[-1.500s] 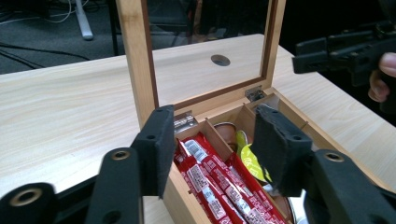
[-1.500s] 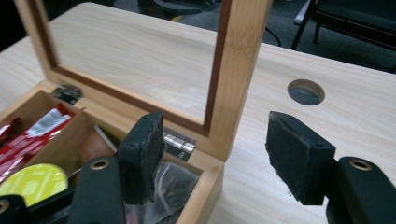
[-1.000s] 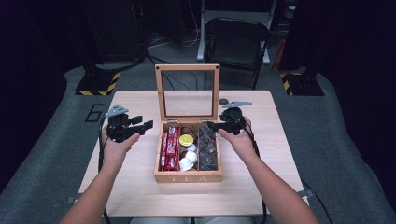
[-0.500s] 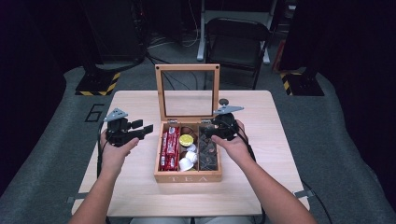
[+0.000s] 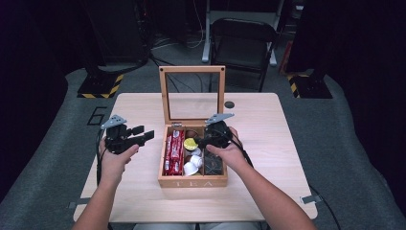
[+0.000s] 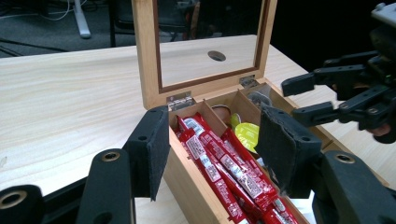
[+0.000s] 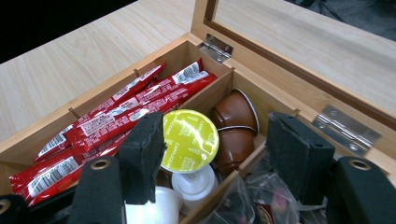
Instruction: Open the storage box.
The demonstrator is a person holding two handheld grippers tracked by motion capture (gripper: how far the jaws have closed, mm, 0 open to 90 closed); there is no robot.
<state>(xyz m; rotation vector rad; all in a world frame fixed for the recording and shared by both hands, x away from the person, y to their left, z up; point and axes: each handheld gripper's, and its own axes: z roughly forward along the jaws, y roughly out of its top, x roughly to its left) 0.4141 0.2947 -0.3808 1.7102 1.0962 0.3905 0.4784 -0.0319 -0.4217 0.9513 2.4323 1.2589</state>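
The right gripper, jaws partly apart, just narrowing and empty, reaches over the tea box at the table's middle for the yellow-lidded capsule in its centre compartment, which it must next straddle and pinch, while the left gripper waits half-open beside the box.

We recorded a light wooden table with a pale grain. One wooden tea box sat directly on it, near the table's centre and slightly toward 6 o'clock, its glass-paned lid standing upright on the 12 o'clock side. A small dark round hole lay in the tabletop at about 1 o'clock from the box, just beside the lid.
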